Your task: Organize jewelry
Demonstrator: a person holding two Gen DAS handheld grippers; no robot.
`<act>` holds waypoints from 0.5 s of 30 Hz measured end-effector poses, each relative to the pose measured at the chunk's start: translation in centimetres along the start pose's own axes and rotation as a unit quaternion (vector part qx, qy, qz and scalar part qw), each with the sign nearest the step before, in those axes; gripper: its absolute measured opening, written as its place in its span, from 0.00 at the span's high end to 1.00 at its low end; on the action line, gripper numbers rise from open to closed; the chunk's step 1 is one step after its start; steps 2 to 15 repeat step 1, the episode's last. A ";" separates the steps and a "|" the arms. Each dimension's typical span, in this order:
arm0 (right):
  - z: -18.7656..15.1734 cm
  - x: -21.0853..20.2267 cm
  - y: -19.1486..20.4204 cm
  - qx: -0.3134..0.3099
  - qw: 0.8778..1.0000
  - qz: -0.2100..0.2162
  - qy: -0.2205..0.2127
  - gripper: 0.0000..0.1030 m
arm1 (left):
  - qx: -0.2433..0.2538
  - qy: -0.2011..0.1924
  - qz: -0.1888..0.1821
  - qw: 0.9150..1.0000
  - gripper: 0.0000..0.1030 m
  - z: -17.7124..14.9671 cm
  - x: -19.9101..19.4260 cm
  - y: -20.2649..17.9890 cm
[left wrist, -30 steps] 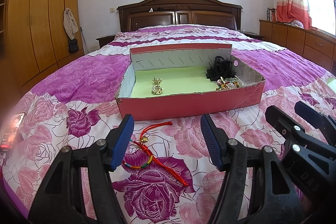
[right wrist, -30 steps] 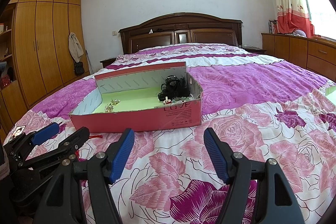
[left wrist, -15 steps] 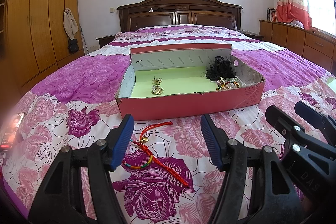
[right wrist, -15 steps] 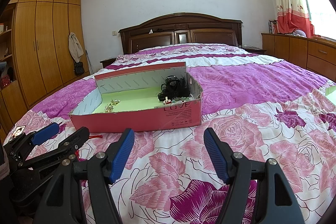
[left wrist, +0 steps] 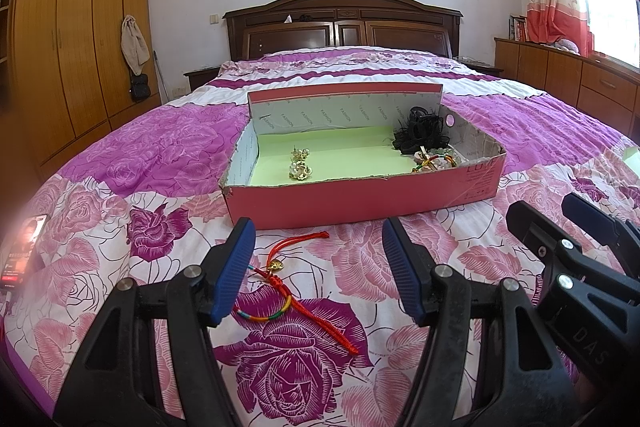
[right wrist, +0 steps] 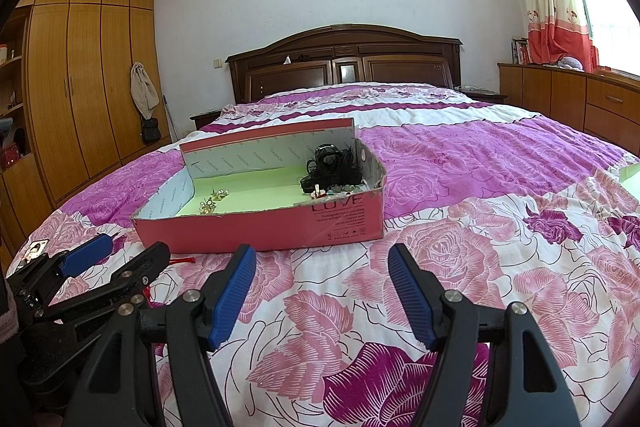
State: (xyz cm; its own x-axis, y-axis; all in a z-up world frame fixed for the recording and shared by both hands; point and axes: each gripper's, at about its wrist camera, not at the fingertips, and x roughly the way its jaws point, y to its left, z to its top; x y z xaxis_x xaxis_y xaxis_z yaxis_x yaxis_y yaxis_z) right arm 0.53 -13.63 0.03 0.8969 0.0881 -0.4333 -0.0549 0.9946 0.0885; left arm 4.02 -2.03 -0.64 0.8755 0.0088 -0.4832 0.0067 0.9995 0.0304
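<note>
A pink cardboard box (left wrist: pixel 360 201) with a green floor lies on the bed; it also shows in the right wrist view (right wrist: pixel 260 231). Inside are gold earrings (left wrist: pixel 300 171), a black hair piece (left wrist: pixel 420 133) and a beaded bracelet (left wrist: pixel 436 163). A red cord bracelet with a gold charm (left wrist: pixel 296 283) lies on the bedspread in front of the box, between the fingers of my open, empty left gripper (left wrist: pixel 318 271). My right gripper (right wrist: pixel 322 291) is open and empty over bare bedspread, to the right of the left one (right wrist: pixel 112 259).
A phone (left wrist: pixel 22 253) lies at the bed's left edge. The floral bedspread (right wrist: pixel 480 247) stretches to the wooden headboard (left wrist: pixel 340 21). Wardrobes (left wrist: pixel 68 35) stand left, a low cabinet (left wrist: pixel 568 79) right.
</note>
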 end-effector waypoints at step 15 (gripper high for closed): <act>0.0 0.0 0.0 0.000 1.000 0.000 0.000 0.31 | 0.000 0.001 0.000 1.000 0.43 0.0 0.0 0.0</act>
